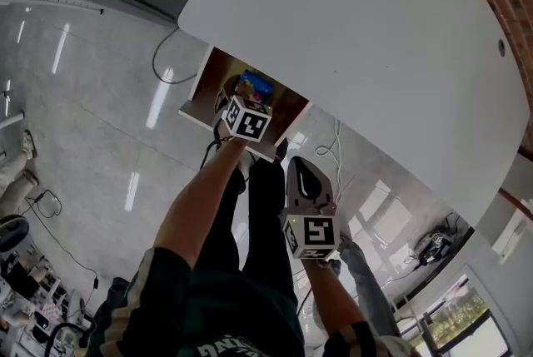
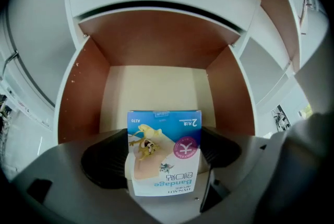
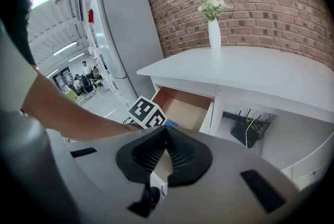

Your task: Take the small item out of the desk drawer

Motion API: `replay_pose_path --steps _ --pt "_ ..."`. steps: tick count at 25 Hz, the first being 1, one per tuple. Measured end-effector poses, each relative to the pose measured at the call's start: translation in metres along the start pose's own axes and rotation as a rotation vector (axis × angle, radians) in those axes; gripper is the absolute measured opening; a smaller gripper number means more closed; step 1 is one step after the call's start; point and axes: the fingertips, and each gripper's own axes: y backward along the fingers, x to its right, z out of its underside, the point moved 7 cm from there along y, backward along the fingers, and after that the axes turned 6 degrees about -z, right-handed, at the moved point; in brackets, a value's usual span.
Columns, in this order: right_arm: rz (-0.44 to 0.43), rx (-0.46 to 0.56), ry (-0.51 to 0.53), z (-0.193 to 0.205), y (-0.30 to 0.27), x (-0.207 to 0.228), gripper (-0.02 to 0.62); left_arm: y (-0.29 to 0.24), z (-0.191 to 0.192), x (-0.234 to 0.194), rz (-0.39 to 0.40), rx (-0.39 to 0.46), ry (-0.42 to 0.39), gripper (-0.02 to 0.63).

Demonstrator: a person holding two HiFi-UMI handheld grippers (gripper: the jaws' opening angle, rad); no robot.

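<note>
The small item is a blue and white bandage box (image 2: 164, 152) with a cartoon print. My left gripper (image 2: 164, 137) is shut on it, one black pad on each side. It hangs just above the front of the open desk drawer (image 2: 156, 92), whose pale floor is bare. In the head view the box (image 1: 255, 86) shows over the drawer (image 1: 218, 68), just beyond the left gripper (image 1: 248, 103). My right gripper (image 1: 299, 164) stays back from the drawer, below the desk edge. Its jaws (image 3: 166, 130) are shut with nothing between them.
The white desk top (image 1: 358, 31) spreads over the drawer. A white vase of flowers (image 3: 214, 32) stands on it by the brick wall. A black router (image 3: 249, 132) with cables sits under the desk. A grey fridge (image 3: 122, 40) stands to the left. The person's legs (image 1: 258, 214) stand on the glossy floor.
</note>
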Motion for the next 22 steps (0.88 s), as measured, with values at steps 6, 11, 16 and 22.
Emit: replay_pose_path --steps 6,11,16,22 --pt "0.011 0.011 0.048 -0.018 0.007 -0.009 0.025 0.041 -0.010 -0.004 0.007 0.059 0.031 0.431" --pt "0.017 0.036 0.064 -0.039 0.020 -0.019 0.025 0.086 -0.016 -0.009 0.011 0.090 0.026 0.431" --pt "0.043 0.045 0.091 -0.058 0.033 -0.020 0.025 0.127 -0.030 -0.008 0.018 0.128 -0.016 0.431" --pt "0.068 0.081 0.070 -0.078 0.050 -0.029 0.025 0.183 -0.046 -0.006 0.042 0.199 -0.061 0.431"
